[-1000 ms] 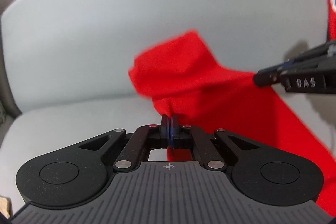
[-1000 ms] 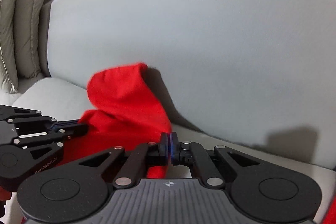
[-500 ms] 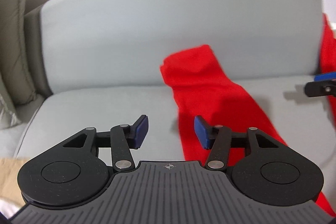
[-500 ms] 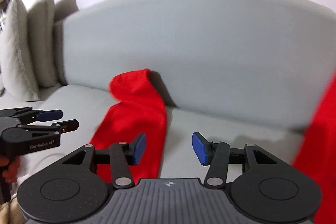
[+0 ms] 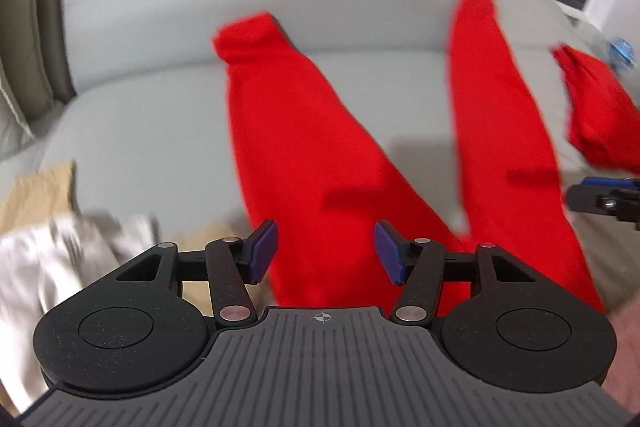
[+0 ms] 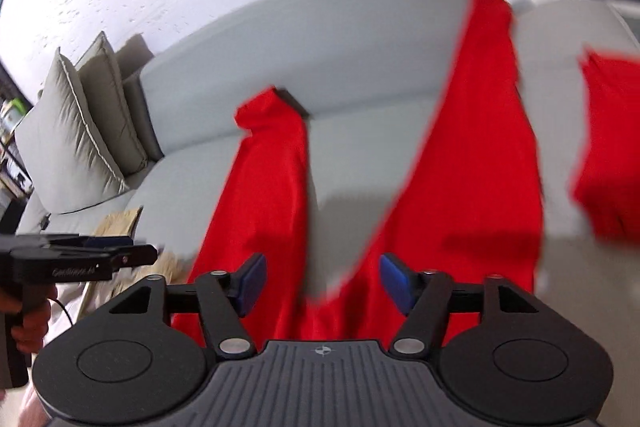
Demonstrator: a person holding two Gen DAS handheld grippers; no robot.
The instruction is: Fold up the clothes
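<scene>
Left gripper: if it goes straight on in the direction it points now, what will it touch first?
Most likely the red garment on the sofa; nothing sits between the opening jaws of the left gripper. Depth is unclear.

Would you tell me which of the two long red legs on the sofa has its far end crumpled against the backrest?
The left red leg: its end bunches up where seat meets sofa backrest. The right red leg instead runs up over the backrest's top edge.

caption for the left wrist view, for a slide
Left gripper, jaws opening and empty, above red trousers spread on a grey sofa.
</scene>
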